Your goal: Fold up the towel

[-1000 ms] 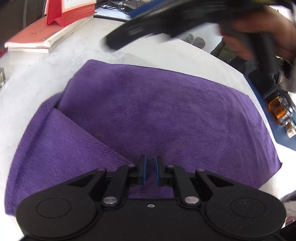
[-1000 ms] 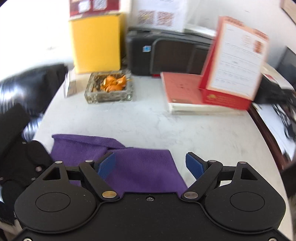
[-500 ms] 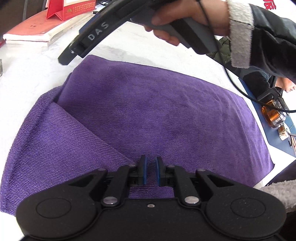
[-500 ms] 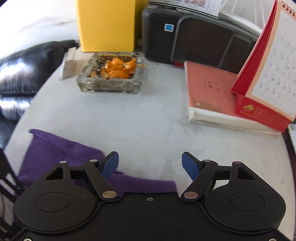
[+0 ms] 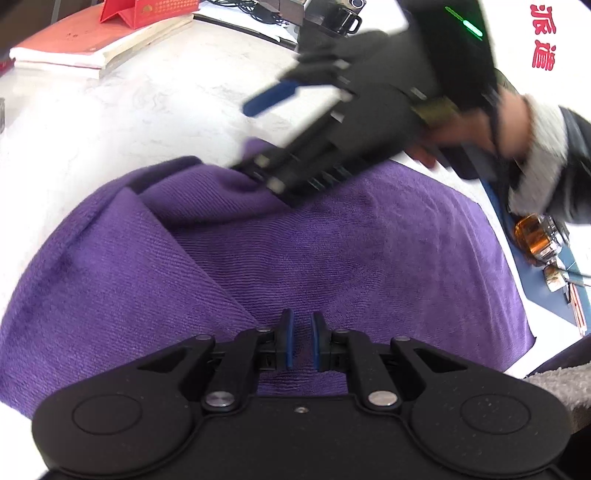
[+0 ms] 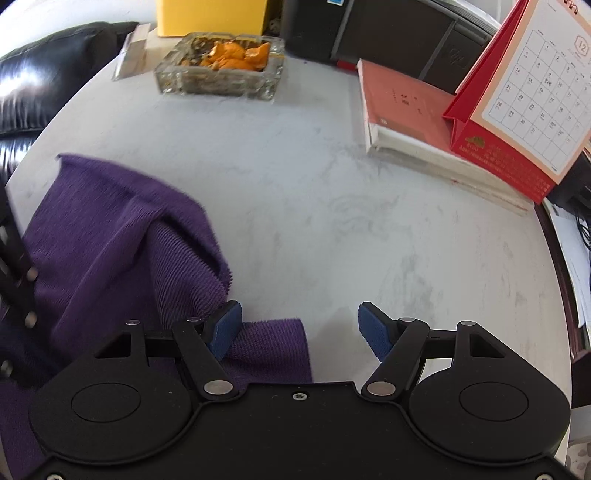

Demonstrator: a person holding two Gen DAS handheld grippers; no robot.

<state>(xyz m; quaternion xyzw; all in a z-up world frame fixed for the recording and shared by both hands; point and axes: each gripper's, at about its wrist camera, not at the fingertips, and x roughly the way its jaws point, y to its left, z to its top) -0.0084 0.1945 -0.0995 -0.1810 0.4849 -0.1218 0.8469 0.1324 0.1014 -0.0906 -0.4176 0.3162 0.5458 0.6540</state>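
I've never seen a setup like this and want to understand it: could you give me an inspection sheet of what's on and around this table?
Surface: white marbled tabletop, bare in the middle.
Job's things: purple terry towel, partly folded.
Clutter: glass ashtray of orange peel; red book; red desk calendar; yellow box.
Grippers: left tool shut on the towel; right tool open, jaws just closing, towel corner by one finger.
Cables: black cables at the far edge.
Surroundings: black printer; black leather seat.
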